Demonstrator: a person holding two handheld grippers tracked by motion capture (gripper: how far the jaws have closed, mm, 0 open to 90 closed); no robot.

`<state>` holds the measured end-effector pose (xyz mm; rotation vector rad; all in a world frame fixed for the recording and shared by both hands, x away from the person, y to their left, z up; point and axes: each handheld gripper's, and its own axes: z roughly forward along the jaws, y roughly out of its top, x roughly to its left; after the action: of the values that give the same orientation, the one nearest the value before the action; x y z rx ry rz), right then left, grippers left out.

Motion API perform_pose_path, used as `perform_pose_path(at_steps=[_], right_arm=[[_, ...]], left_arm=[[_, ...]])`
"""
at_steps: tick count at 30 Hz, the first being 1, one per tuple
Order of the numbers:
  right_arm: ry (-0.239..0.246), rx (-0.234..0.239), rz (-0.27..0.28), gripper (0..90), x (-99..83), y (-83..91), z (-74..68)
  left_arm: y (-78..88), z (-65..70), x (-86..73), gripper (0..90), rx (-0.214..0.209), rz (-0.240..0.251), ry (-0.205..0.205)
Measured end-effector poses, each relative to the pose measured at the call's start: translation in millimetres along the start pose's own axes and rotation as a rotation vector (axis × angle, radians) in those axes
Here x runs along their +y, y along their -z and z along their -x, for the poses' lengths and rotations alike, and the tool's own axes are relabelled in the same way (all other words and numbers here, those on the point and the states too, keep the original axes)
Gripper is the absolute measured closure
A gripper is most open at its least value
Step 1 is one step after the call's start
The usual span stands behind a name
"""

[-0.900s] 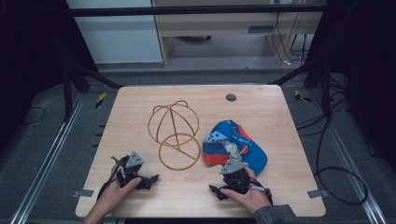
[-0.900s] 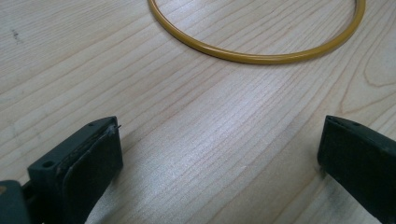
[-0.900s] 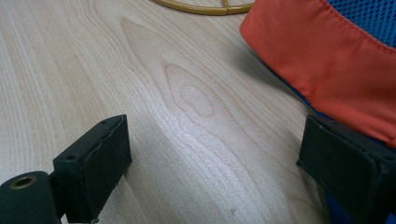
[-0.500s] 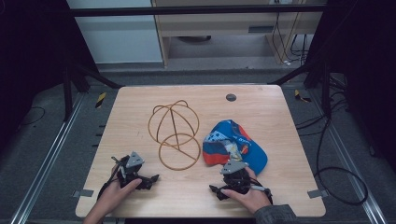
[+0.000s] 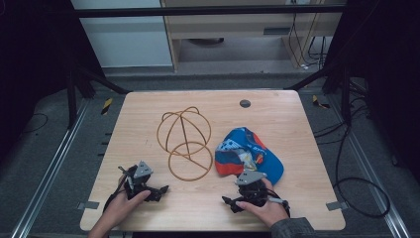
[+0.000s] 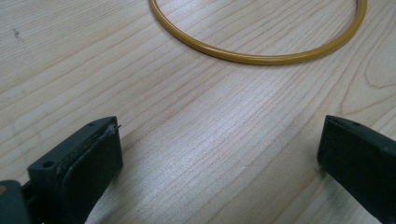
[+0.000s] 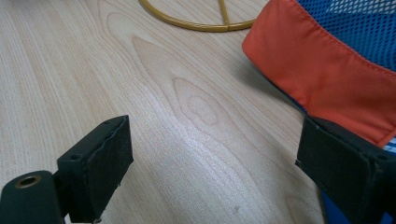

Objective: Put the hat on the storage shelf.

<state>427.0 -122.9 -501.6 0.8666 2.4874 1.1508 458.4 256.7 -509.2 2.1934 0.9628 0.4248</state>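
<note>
Both grippers' jaws spread wide on nothing, blue mesh cap (image 5: 250,156) with orange brim, crumpled

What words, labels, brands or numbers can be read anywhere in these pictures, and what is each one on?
No text can be read here.
Cap: orange marks on the blue crown and a patterned white panel, too small and blurred to read in the high view; the right gripper view shows its orange edge and blue mesh without print.
Yellow wire stand: no marking.
Wooden table: bare grain, no label.
Left gripper and right gripper: no lettering visible.
</note>
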Motion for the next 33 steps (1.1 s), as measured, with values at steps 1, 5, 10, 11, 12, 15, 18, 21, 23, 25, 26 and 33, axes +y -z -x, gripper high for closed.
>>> perform_pose_path(at_steps=[1,5,10,11,12,15,18,21,23,25,26,33], right_arm=[[0.006,0.001,0.000,9.4,1.0,1.4,0.2],[0.019,-0.002,-0.008,8.5,6.4,8.2,0.2],[0.055,-0.031,-0.050,7.8,24.6,31.3,11.6],[0.044,-0.044,-0.063,8.2,27.4,35.0,15.8],[0.040,-0.058,-0.083,8.4,30.8,39.7,22.1],[0.019,-0.080,-0.120,9.4,36.0,47.7,33.8],[0.012,-0.096,-0.172,10.7,45.7,61.2,50.0],[0.012,-0.102,-0.188,12.1,51.5,67.2,57.8],[0.002,-0.100,-0.202,13.3,55.8,70.0,65.0],[-0.005,-0.107,-0.247,16.5,62.9,72.0,75.7],[-0.001,-0.108,-0.257,16.3,65.3,72.6,78.6],[-0.025,-0.099,-0.305,16.6,81.1,75.0,97.6]], left_arm=[[0.0,0.0,0.0,0.0,0.000,0.000,0.000],[0.0,0.0,0.0,0.0,0.000,0.000,0.000],[0.0,0.1,0.0,0.0,0.001,0.000,0.001],[0.0,0.1,0.0,0.0,0.001,0.000,0.001],[-0.1,0.3,0.0,0.0,0.003,0.000,0.002],[-0.1,0.3,0.0,0.0,0.003,0.000,0.002],[-0.1,0.4,0.1,0.0,0.003,0.000,0.003],[-0.1,0.4,0.1,0.0,0.004,0.000,0.003],[0.0,0.5,0.0,0.0,0.005,0.000,0.003],[0.0,0.5,0.0,0.0,0.005,0.000,0.004],[0.0,0.5,0.0,0.0,0.005,0.000,0.004],[0.0,0.5,0.0,0.0,0.005,0.000,0.003]])
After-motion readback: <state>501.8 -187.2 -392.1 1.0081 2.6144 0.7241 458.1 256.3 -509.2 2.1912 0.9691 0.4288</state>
